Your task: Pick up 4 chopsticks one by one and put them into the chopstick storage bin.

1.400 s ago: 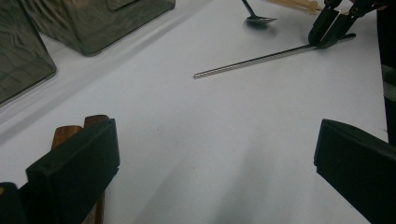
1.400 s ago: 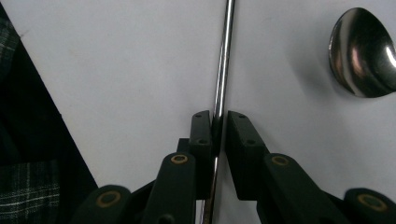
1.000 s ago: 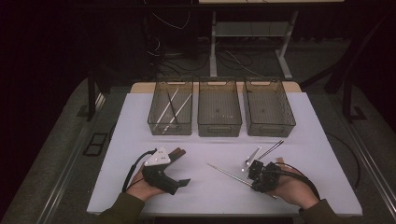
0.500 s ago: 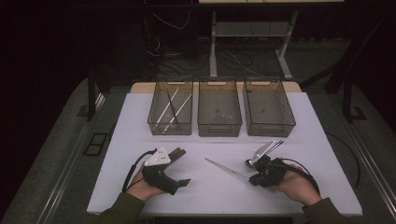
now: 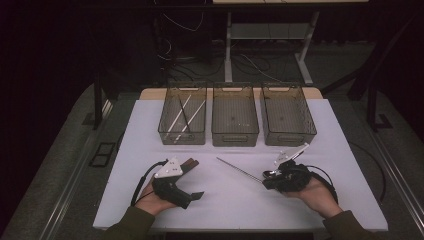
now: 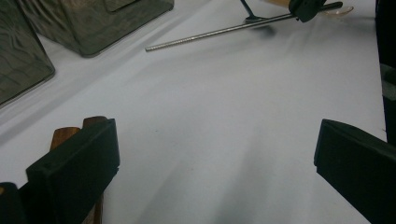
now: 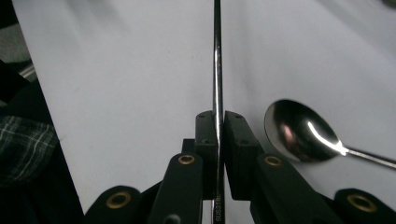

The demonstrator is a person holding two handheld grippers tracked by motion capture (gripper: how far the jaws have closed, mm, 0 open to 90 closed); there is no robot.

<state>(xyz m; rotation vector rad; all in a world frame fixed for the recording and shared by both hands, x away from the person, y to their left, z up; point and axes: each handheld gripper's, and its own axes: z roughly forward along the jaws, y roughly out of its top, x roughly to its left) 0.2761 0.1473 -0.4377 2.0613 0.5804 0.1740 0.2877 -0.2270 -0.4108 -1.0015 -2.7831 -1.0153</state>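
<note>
Gripping metal chopstick (image 7: 217, 70) in clamped right gripper (image 7: 217, 122), we aim it toward 10 o'clock; left bin (image 5: 183, 115) (chopsticks inside) awaits; spoon (image 7: 301, 130) remains; left gripper (image 6: 210, 154) wide open, empty.

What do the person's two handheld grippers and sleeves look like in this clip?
Both are black. The left gripper carries a grey three-cornered plate, has blocky square jaws and trails a black cable. The right gripper has brass-coloured rivets on its jaw arms, a grey plate and a looping black cable. The sleeves are dark olive.

Blk grippers w/ brass-coloured rivets – left gripper (image 5: 176, 181) grey 3-corner plate, right gripper (image 5: 272, 178) blk cable – olive sleeves (image 5: 131, 223).
</note>
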